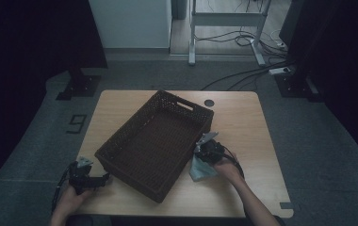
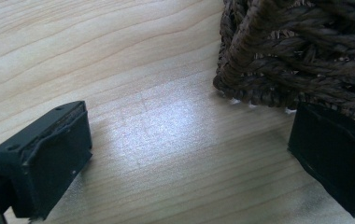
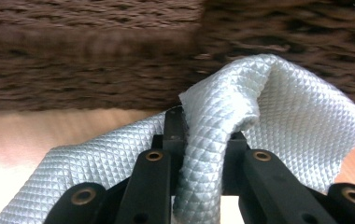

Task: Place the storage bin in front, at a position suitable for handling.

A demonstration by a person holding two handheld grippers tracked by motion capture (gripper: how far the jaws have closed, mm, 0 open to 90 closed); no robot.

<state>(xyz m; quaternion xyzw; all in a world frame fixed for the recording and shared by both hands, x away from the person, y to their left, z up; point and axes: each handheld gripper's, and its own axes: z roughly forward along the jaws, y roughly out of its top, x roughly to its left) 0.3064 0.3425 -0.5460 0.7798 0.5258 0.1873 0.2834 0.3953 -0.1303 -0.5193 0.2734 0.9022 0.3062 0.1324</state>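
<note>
Pinching a grey cloth in right gripper beside basket, left gripper wide apart on table.

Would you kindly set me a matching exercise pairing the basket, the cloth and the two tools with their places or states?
Things:
1. wicker basket
2. grey cloth
3. left tool
4. right tool

States:
A. jaws wide apart over bare wood, at the basket's corner
B. dark brown, empty, set at an angle on the table
C. pinched between closed jaws, beside the basket's wall
D. closed on the fabric

Pairs: 1-B, 2-C, 3-A, 4-D
</note>
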